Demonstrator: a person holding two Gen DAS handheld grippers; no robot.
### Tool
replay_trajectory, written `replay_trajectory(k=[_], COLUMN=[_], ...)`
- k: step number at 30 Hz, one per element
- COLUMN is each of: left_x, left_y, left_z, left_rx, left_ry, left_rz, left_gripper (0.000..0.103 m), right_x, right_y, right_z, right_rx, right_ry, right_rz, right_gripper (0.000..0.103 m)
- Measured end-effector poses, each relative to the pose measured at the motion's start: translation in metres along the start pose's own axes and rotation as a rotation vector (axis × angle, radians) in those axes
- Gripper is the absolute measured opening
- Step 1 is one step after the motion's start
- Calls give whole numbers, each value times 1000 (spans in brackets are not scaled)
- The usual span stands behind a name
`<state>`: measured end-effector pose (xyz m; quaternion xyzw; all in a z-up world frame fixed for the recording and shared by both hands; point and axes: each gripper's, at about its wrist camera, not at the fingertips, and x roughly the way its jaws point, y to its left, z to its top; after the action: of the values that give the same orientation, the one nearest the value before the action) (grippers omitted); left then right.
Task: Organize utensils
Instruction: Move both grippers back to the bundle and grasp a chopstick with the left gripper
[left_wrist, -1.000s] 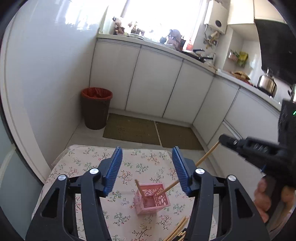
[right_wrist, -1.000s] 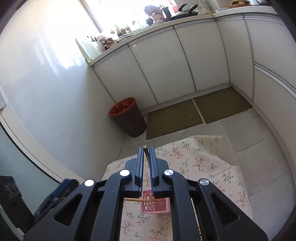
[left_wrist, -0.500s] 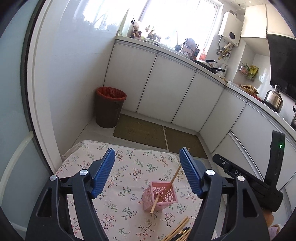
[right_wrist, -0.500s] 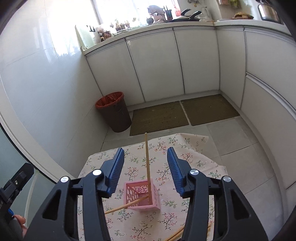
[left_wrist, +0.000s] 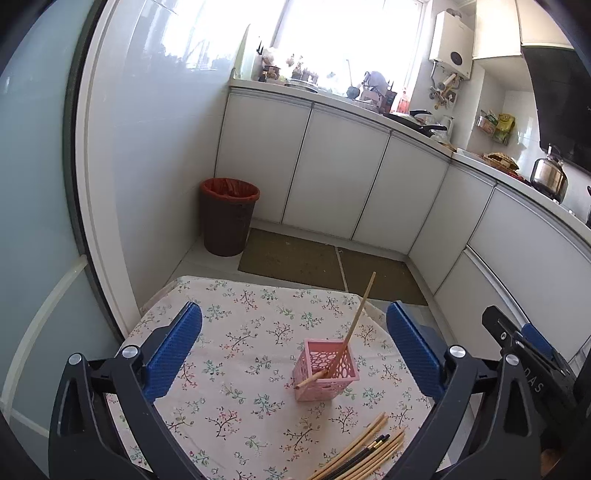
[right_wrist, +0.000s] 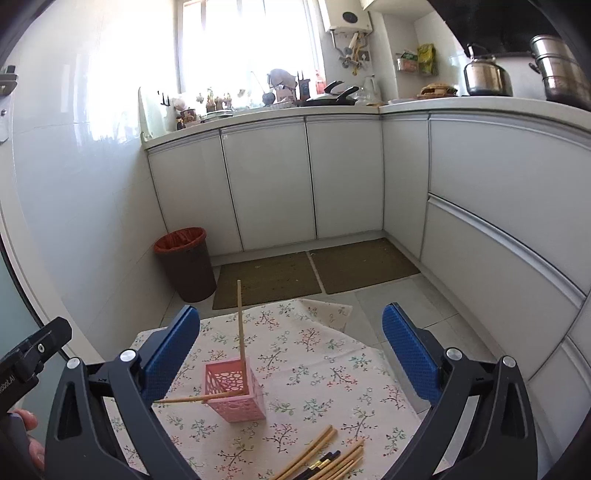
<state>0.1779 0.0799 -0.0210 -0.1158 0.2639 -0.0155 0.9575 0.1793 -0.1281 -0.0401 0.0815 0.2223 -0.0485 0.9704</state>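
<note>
- Left wrist view shows the bench under a floral cloth, filling the lower middle, with white kitchen cabinets and a brown bin beyond it.
- Left gripper points forward and slightly down over the bench; its blue fingers stand wide and are opening, with nothing pressed between them.
- Right gripper is angled the same way over the bench, its fingers also wide and opening, empty. A second ago they were pinched on a chopstick; now that stick is free.
- Both views take in more of the bench than a second ago, and the basket sits farther from the fingers.
- Pink basket stands on the cloth, right of centre in the left view and left of centre in the right view.
- Two wooden chopsticks are in it: one stands nearly upright, one lies low, poking out sideways.
- Loose chopsticks, wooden and a few black, lie in a pile on the near edge of the bench, apart from the basket.
- A person's fingertips show at the right view's lower left, on the left tool's handle.
</note>
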Motion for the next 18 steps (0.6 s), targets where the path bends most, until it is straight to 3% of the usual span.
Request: replay_trajectory(k=[5,8,14,18], left_x=[-8,-8,11,47], left_y=[-10,-18,-52,-92], left_z=[-13,-24,-53,-83], left_rx=[23,37,121,214], left_ry=[28,67,187,363], left_rz=[-9,-34,-110,-188], left_gripper=[96,96,96,96], right_x=[-12,-21,-18,-5], right_y=[-6,-30,-123,-179], right_z=[-11,-26,-97,-143], right_rx=[-23,32,277,383], right_ry=[33,65,255,395], right_rz=[-4,-1,-53,-110], right_gripper=[96,96,96,96])
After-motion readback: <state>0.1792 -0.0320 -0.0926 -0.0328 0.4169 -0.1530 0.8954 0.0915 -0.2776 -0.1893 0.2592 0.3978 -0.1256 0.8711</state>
